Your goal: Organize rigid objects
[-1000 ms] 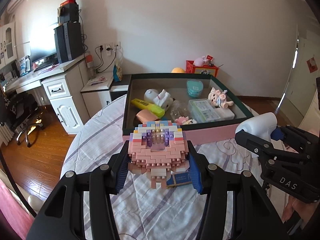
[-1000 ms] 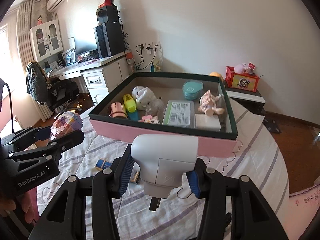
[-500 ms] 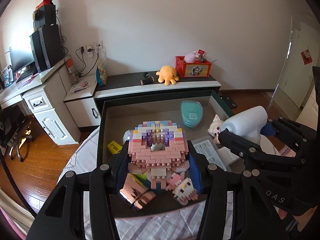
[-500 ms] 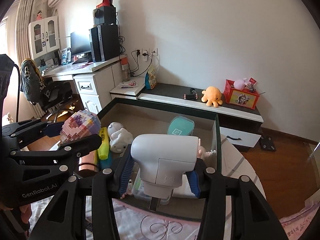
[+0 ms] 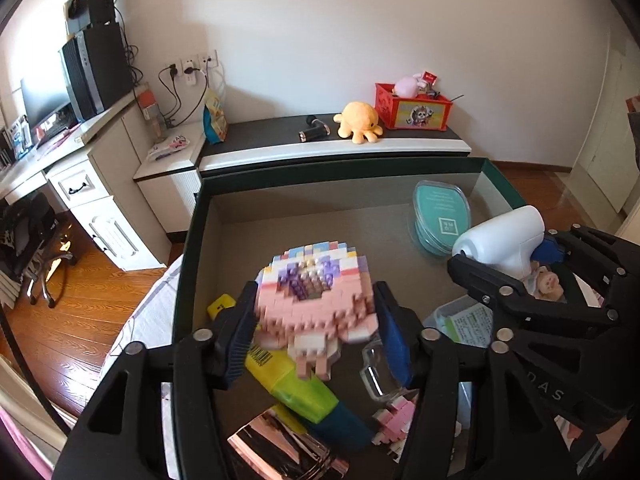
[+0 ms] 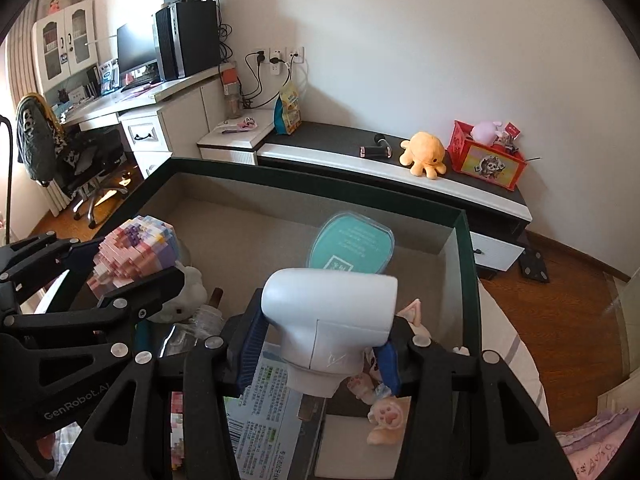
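Left wrist view shows left claw (image 5: 316,336) opening around the pastel brick-built toy (image 5: 316,304) above the green-rimmed storage box (image 5: 192,248) already holding several items, while, at three o'clock, right claw (image 6: 318,354) clamps the white plastic nozzle-shaped gadget (image 6: 332,312), not yet dropped.

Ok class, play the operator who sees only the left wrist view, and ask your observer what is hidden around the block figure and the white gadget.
Operator: What hides behind my block figure?
Observer: A white toy lies in the green-rimmed tray, just beyond the figure, which sits between the left gripper's opening jaws.
Operator: What is under the white gadget?
Observer: The right gripper, shut on the gadget, holds it above a clear labelled box.
Operator: And beside that?
Observer: A plush paw, pads up.
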Tool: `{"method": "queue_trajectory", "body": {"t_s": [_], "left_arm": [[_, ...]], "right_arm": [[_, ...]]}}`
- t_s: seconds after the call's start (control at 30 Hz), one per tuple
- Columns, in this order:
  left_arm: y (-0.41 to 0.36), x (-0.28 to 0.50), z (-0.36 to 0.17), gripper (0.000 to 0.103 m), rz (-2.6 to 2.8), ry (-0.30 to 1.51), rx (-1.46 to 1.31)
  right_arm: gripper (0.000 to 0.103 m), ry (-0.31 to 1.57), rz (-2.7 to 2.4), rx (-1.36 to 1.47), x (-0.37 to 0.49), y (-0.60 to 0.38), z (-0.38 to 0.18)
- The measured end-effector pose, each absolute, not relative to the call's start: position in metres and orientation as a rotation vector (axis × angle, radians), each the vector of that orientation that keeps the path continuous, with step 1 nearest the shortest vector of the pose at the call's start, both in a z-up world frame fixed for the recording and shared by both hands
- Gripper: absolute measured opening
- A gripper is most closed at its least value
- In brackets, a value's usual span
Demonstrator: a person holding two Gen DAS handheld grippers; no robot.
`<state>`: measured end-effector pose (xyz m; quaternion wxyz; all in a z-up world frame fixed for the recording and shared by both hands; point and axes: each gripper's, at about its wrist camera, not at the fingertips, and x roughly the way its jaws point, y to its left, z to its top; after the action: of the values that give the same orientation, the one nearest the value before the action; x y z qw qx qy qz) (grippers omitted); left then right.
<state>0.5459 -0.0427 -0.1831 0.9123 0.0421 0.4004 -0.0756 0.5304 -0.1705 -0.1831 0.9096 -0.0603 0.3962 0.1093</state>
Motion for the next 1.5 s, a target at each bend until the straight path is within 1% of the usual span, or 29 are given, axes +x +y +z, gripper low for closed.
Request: {"method": "queue_trajectory", "body": {"t_s": [0.03, 0.07, 0.1, 0.13, 0.17, 0.2, 0.23, 0.27, 0.3, 0.43, 0.57, 0.63, 0.67, 0.7, 0.83, 1.13, 1.27, 1.5], "left_arm": [[-0.041, 0.543, -0.182, 0.071, -0.146, 0.816, 0.082], [-0.037, 0.54, -0.18, 0.078, -0.14, 0.805, 0.075], [-0.034, 0.537, -0.177, 0.082, -0.138, 0.795, 0.066], [-0.031, 0.533, -0.173, 0.084, -0.139, 0.786, 0.055], [-0.028, 0.528, -0.17, 0.09, -0.138, 0.779, 0.043], [-0.025, 0.521, -0.164, 0.094, -0.133, 0.769, 0.033], [-0.022, 0.513, -0.159, 0.096, -0.132, 0.75, 0.025], [-0.02, 0.504, -0.153, 0.099, -0.134, 0.73, 0.019], [-0.018, 0.493, -0.147, 0.101, -0.136, 0.712, 0.019], [-0.014, 0.438, -0.118, 0.103, -0.118, 0.6, 0.033], [-0.007, 0.372, -0.089, 0.103, -0.082, 0.476, 0.039], [-0.005, 0.341, -0.077, 0.103, -0.06, 0.425, 0.039], [-0.005, 0.325, -0.072, 0.103, -0.052, 0.408, 0.045], [-0.005, 0.31, -0.069, 0.103, -0.049, 0.387, 0.048], [-0.002, 0.255, -0.057, 0.103, -0.025, 0.333, 0.054], [0.007, 0.152, -0.044, 0.103, -0.007, 0.238, 0.032], [0.008, 0.122, -0.042, 0.103, 0.031, 0.205, 0.026], [0.013, 0.092, -0.037, 0.103, 0.037, 0.179, 0.025]], "right_arm": [[0.05, 0.809, 0.224, -0.119, 0.528, -0.172, -0.182], [0.051, 0.805, 0.222, -0.111, 0.526, -0.173, -0.181], [0.055, 0.8, 0.22, -0.102, 0.523, -0.175, -0.179], [0.058, 0.788, 0.21, -0.093, 0.52, -0.178, -0.176], [0.065, 0.774, 0.199, -0.084, 0.516, -0.18, -0.173], [0.069, 0.763, 0.196, -0.074, 0.511, -0.183, -0.169], [0.072, 0.75, 0.198, -0.061, 0.506, -0.185, -0.165], [0.079, 0.738, 0.194, -0.048, 0.5, -0.187, -0.16], [0.083, 0.724, 0.182, -0.036, 0.49, -0.19, -0.153], [0.084, 0.652, 0.217, 0.005, 0.449, -0.195, -0.126], [0.085, 0.546, 0.217, 0.014, 0.387, -0.193, -0.096], [0.092, 0.495, 0.211, 0.019, 0.352, -0.189, -0.083], [0.102, 0.471, 0.209, 0.02, 0.336, -0.187, -0.077], [0.103, 0.433, 0.22, 0.02, 0.314, -0.185, -0.071], [0.103, 0.335, 0.185, -0.021, 0.252, -0.174, -0.054], [0.103, 0.244, 0.098, -0.026, 0.151, -0.17, -0.038], [0.103, 0.224, 0.091, -0.032, 0.121, -0.166, -0.038], [0.103, 0.199, 0.09, -0.033, 0.094, -0.162, -0.034]]}}
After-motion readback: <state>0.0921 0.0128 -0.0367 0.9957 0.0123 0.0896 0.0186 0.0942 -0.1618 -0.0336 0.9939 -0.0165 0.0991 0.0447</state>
